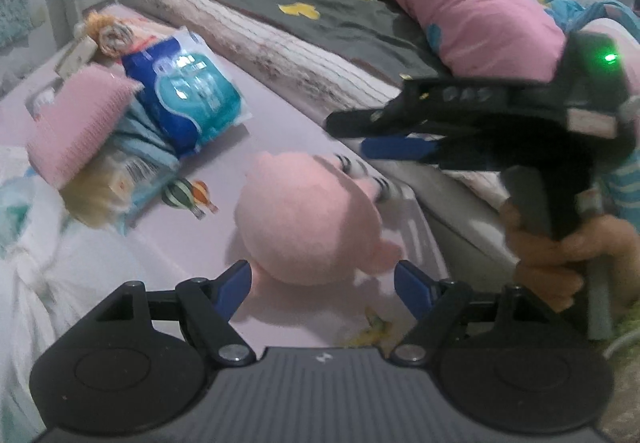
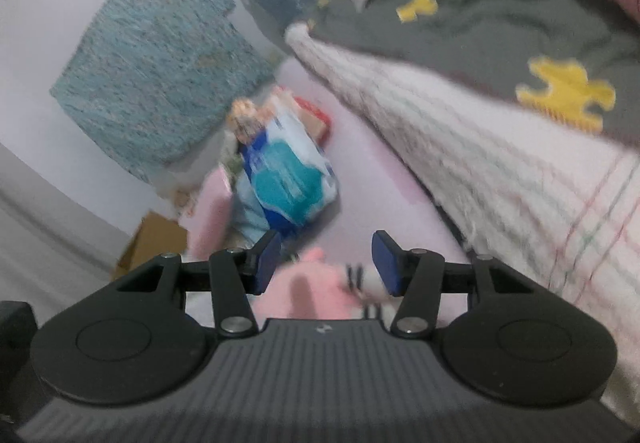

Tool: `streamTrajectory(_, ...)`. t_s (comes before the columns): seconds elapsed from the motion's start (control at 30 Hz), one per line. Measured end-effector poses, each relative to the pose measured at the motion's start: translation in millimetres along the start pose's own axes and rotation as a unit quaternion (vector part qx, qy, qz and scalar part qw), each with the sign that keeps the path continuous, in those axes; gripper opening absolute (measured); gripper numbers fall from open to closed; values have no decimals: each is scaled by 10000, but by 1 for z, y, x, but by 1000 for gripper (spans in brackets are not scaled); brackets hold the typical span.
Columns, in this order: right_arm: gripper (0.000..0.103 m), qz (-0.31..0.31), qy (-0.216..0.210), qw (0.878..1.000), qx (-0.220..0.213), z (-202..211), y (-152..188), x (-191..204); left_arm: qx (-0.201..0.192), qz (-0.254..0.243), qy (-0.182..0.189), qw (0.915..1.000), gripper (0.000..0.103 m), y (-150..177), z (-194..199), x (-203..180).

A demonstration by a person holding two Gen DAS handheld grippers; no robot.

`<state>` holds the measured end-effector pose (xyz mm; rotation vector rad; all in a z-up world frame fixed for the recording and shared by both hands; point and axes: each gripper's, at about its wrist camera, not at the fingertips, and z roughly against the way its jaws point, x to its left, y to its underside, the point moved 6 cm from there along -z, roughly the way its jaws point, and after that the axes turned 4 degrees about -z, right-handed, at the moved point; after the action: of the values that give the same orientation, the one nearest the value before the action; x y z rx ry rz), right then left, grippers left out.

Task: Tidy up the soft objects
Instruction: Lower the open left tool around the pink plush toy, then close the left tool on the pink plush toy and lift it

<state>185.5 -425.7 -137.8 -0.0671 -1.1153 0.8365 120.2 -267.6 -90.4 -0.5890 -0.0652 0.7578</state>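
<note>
Pink plush toy (image 1: 308, 219) before unreadable blue packet (image 1: 188, 91)

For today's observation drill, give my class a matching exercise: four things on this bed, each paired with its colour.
Things:
1. plush toy
2. wipes pack
3. blanket
4. fingers of the left gripper

Colours:
A. dark grey with yellow shapes
B. blue pads
C. pink
D. blue and white

Pairs: 1-C, 2-D, 3-A, 4-B
</note>
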Motion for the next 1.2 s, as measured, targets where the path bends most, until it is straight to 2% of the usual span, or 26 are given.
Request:
streamTrajectory(0.13, 51, -119, 0, 9995, 284, 5, 25, -9, 177, 85, 234, 9995, 80, 12, -4, -4)
streamTrajectory(0.33, 52, -409, -243, 9973, 561, 27, 53, -17, 238, 213, 222, 9992, 80, 17, -8, 0)
streamTrajectory(0.5, 58, -335, -321, 9989, 108, 41, 28, -16, 202, 320, 119, 9992, 83, 13, -12, 5)
streamTrajectory(0.63, 59, -358, -361, 9986, -139, 30, 5, -19, 122, 418, 137, 9990, 83, 8, -12, 7)
streamTrajectory(0.73, 59, -382, -324, 9987, -5, 9, -1, -20, 35, 423, 165, 9990, 83, 5, -10, 6)
streamTrajectory(0.87, 60, -397, -411, 9969, 538, -17, 10, -16, -64, 329, 223, 9992, 82, 4, -7, 2)
streamTrajectory(0.93, 66, -494, -615, 9939, 771, -23, 18, -14, -25, 273, 269, 9993, 82, 5, -10, 0)
streamTrajectory(1.0, 67, -673, -850, 9892, 986, -26, 25, -14, -11, 251, 198, 9995, 83, 7, -14, -2)
streamTrajectory(1.1, 68, -781, -970, 9867, 1045, -22, 28, -13, -64, 191, 73, 9998, 83, 7, -17, 0)
streamTrajectory(1.2, 68, -831, -1092, 9864, 905, -9, 23, -9, -112, 207, 179, 9996, 83, 4, -19, -1)
